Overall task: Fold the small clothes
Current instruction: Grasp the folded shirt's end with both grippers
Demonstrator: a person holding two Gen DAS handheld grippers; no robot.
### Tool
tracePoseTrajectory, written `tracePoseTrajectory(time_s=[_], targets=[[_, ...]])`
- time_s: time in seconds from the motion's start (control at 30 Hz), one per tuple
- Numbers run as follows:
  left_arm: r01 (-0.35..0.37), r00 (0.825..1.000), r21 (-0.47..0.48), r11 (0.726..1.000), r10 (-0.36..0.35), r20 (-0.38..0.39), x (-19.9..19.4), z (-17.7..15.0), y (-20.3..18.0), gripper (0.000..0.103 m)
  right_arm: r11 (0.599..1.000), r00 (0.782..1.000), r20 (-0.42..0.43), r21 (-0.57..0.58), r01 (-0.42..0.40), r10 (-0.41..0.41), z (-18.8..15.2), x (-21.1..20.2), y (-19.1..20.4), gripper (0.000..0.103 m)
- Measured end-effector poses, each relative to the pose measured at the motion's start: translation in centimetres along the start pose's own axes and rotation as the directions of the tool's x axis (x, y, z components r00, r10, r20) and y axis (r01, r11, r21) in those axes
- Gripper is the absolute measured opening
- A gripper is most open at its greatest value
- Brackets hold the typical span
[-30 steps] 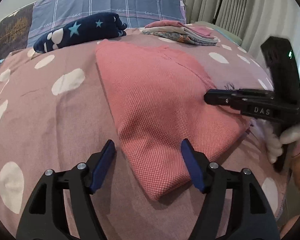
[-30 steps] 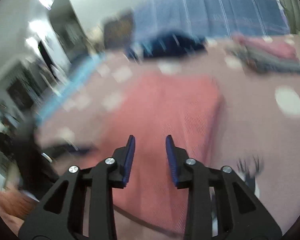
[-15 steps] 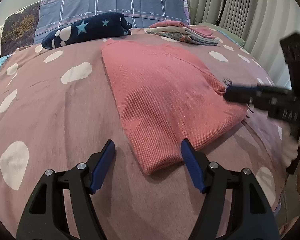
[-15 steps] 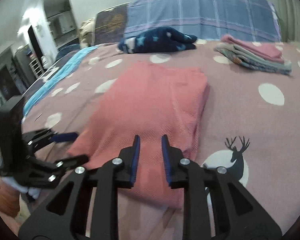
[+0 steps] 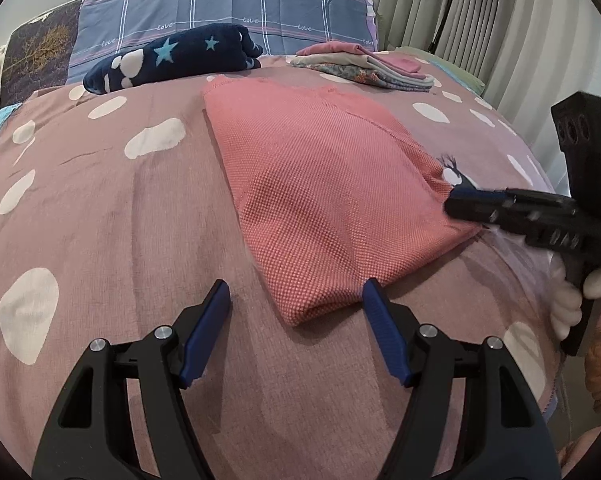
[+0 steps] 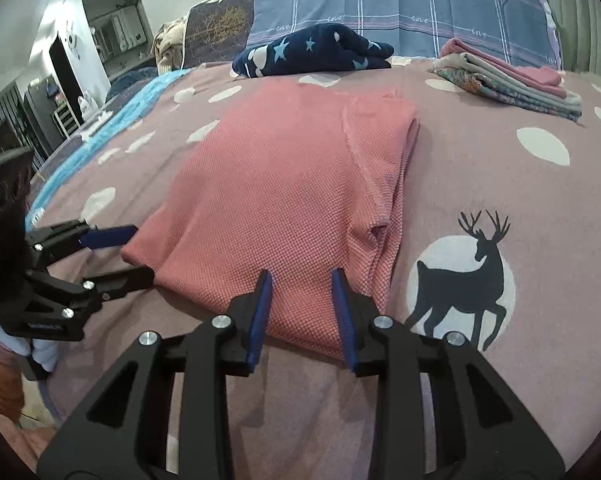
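**Operator:** Left wrist view first. My left hand-held gripper (image 5: 296, 306) has its blue pads wide apart, low over the bed (image 5: 100, 216). The folded pink garment (image 5: 320, 184) lies flat on the mauve spotted cover, and its near corner sits between those two pads. I cannot tell whether either pad touches the cloth.

**Colleague:** And your other hand?

**Operator:** In the same view the right hand-held gripper (image 5: 454, 200) comes in from the right side, its tip at the garment's right-hand corner. From its own camera, the right hand-held gripper (image 6: 302, 280) has its fingers partly apart, a narrow gap between them, and the near edge of the pink garment (image 6: 284, 184) lies in that gap. It is not pressed shut on the fabric. The left hand-held gripper (image 6: 118, 254) shows at the far left, parted around the garment's other corner.

**Colleague:** What else is on the bed?

**Operator:** Beyond the garment, a rolled navy blanket with stars (image 5: 172, 60) lies against a blue checked pillow (image 5: 228, 8). A small pile of folded clothes (image 5: 364, 66) sits to the right of it, well apart from the pink piece. A deer silhouette print (image 6: 462, 280) on the cover is just beside the garment's right edge. Curtains (image 5: 500, 20) hang behind the bed.
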State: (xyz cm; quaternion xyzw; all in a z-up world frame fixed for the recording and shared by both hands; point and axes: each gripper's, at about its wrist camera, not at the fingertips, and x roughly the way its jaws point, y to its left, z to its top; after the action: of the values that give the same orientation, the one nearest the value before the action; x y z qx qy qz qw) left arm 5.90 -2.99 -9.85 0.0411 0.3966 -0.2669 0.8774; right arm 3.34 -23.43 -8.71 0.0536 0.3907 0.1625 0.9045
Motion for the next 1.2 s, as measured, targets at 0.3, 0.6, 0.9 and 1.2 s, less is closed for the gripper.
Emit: tracePoseTrajectory(time_s=[0.3,0.6,0.9,1.2], targets=[[0.008,0.997,-0.066,0.998,-0.003,0.082,-1.7,3.4,3.0,0.070,0.994,0.999,0.052,0.105,-0.007,0.002,4.1,-2.8,-4.6,0.063],[0.108,0.994,-0.099,0.989,-0.109,-0.008,3.5,7.4,4.6,0.070,0.971,0.990,-0.048,0.207,-0.117,0.129,6.3,1.8,-7.7,0.064],[0.197,0.976,-0.107,0.975,-0.205,-0.071,7.9,10.0,5.8,0.072,0.954,0.967,-0.123,0.233,-0.191,0.224,8.6,5.7,-9.3,0.069],[0.310,0.946,-0.154,0.938,-0.321,-0.054,10.3,11.4,6.9,0.076,0.943,0.945,-0.141,0.206,-0.262,0.293,10.8,8.8,-9.4,0.072]])
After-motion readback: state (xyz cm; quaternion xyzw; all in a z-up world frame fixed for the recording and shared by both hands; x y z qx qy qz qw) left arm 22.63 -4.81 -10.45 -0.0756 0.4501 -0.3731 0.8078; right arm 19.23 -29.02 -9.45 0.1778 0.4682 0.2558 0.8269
